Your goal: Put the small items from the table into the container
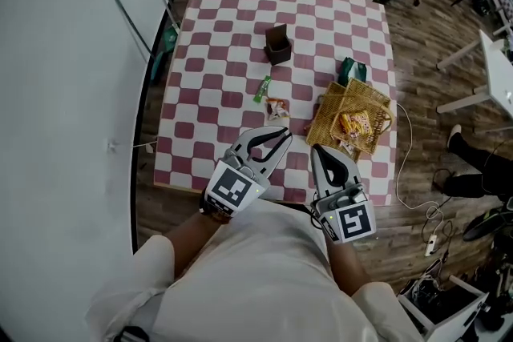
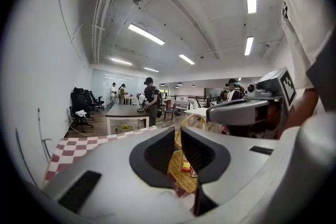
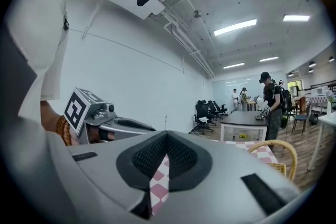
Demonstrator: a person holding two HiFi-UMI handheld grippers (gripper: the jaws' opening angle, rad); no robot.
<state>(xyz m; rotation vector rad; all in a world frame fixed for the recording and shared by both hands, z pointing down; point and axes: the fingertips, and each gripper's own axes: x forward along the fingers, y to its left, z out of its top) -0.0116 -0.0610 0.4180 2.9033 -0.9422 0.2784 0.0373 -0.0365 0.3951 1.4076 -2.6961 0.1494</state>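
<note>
A woven basket (image 1: 375,102) stands at the right of the checked table (image 1: 224,60) with snack packets (image 1: 353,122) inside it. A green packet (image 1: 262,88) and an orange-and-white packet (image 1: 276,107) lie on the cloth to its left. My left gripper (image 1: 284,138) hovers near the front edge, just short of the orange-and-white packet; its pads stand slightly apart with nothing between them. In the left gripper view (image 2: 177,136) the basket (image 2: 182,169) shows through the gap. My right gripper (image 1: 316,149) hangs beside the basket's near corner, tips together and empty (image 3: 167,135).
A small dark box (image 1: 277,44) stands mid-table at the back. A dark green bag (image 1: 351,70) lies behind the basket. A white wall runs along the left. A white cable (image 1: 410,172) and a person's legs (image 1: 473,164) are on the floor at the right.
</note>
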